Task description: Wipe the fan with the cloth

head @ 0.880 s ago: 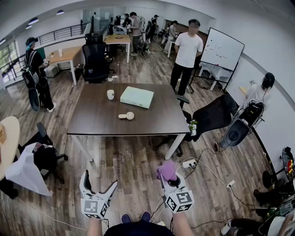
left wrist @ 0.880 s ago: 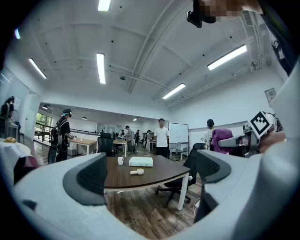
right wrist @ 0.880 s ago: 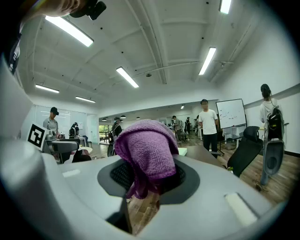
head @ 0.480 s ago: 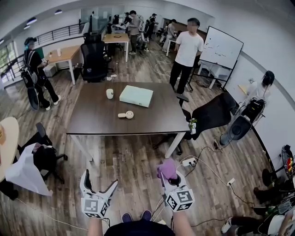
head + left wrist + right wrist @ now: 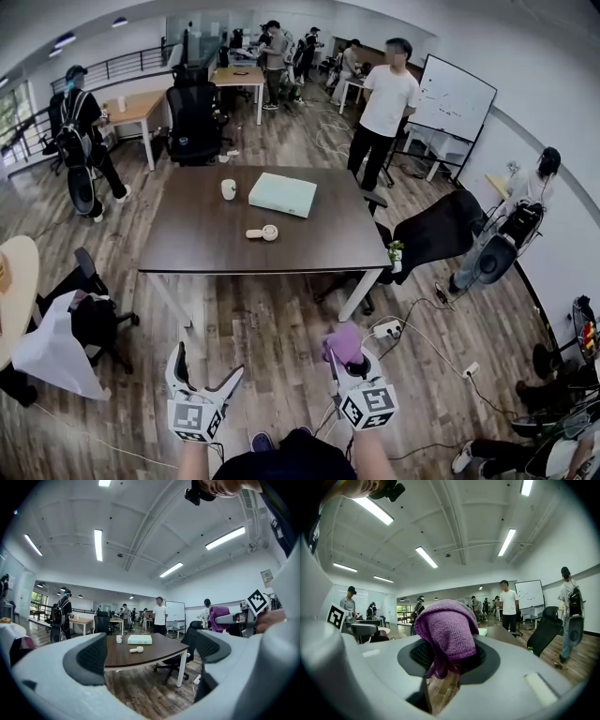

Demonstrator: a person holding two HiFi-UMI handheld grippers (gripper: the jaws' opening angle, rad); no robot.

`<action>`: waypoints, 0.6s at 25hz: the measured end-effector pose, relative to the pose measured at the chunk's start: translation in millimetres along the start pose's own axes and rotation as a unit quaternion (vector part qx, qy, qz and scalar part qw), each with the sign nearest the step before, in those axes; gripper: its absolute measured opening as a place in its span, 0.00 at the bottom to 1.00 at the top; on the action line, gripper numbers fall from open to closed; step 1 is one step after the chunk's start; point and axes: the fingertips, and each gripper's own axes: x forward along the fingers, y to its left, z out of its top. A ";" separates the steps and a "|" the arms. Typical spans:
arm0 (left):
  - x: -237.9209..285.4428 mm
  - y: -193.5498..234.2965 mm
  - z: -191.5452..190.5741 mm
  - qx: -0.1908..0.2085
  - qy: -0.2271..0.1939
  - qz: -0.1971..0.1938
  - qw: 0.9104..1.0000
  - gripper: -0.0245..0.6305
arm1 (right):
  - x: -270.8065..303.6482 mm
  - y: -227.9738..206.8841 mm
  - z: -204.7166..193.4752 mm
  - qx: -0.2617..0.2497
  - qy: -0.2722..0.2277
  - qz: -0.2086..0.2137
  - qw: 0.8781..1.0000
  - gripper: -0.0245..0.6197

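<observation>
A small white handheld fan (image 5: 263, 232) (image 5: 137, 649) lies on the dark table (image 5: 206, 253), well ahead of both grippers. My right gripper (image 5: 343, 359) (image 5: 447, 656) is shut on a purple cloth (image 5: 342, 343) (image 5: 446, 630), which bulges up out of the jaws. My left gripper (image 5: 202, 369) (image 5: 150, 656) stands open with nothing between its fingers, at the same distance from the table. Both grippers hover over the wooden floor, short of the table's near edge.
On the table also stand a white cup (image 5: 228, 189) and a pale green box (image 5: 282, 195). A black office chair (image 5: 433, 234) stands at the table's right; a power strip (image 5: 385, 330) with cables lies on the floor. Several people stand around the room.
The view has moved slightly toward the table. The person at the far left has walked a little to the right. Both grippers keep their places and states.
</observation>
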 end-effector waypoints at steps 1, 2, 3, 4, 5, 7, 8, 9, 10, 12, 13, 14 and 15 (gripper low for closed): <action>-0.3 1.9 -0.7 0.001 0.001 -0.002 1.000 0.93 | 0.8 2.3 -0.2 0.000 0.000 -0.002 1.000 0.25; -0.8 3.9 -1.4 0.002 0.003 -0.005 1.000 0.93 | 1.5 5.1 -0.5 0.000 0.000 -0.002 1.000 0.25; -1.2 6.0 -2.2 0.003 0.005 -0.007 1.000 0.93 | 2.3 8.0 -1.1 0.000 0.000 -0.003 1.000 0.25; -1.7 8.2 -2.9 0.003 0.007 -0.008 1.000 0.93 | 3.2 10.8 -1.9 -0.001 0.001 -0.003 1.000 0.25; -2.0 10.1 -3.5 0.002 0.008 -0.010 1.000 0.93 | 4.2 13.3 -2.7 0.000 0.003 -0.003 1.000 0.25; -1.8 13.3 -4.3 0.001 0.010 -0.013 1.000 0.93 | 6.5 17.5 -3.6 0.000 0.003 -0.003 1.000 0.25; -1.3 14.7 -4.6 0.002 0.010 -0.014 1.000 0.93 | 7.9 19.1 -4.0 0.000 0.003 -0.003 1.000 0.25; -0.2 16.2 -4.9 0.003 0.010 -0.015 1.000 0.93 | 9.7 20.2 -4.5 -0.001 0.004 -0.003 1.000 0.25; 1.4 17.7 -5.1 0.004 0.010 -0.015 1.000 0.93 | 11.8 20.6 -5.2 -0.001 0.004 -0.002 1.000 0.25; 6.4 20.2 -5.9 0.006 0.011 -0.014 1.000 0.93 | 16.6 18.7 -6.7 0.001 0.004 -0.001 1.000 0.25; 9.7 20.9 -6.2 0.006 0.011 -0.014 1.000 0.93 | 19.4 16.8 -7.0 0.002 0.003 -0.001 1.000 0.25; 13.6 21.6 -6.3 0.007 0.011 -0.014 1.000 0.93 | 23.0 14.3 -6.8 0.002 0.002 0.000 1.000 0.25; 18.3 22.4 -6.1 0.007 0.010 -0.014 1.000 0.93 | 27.5 11.4 -6.4 0.002 0.001 0.000 1.000 0.25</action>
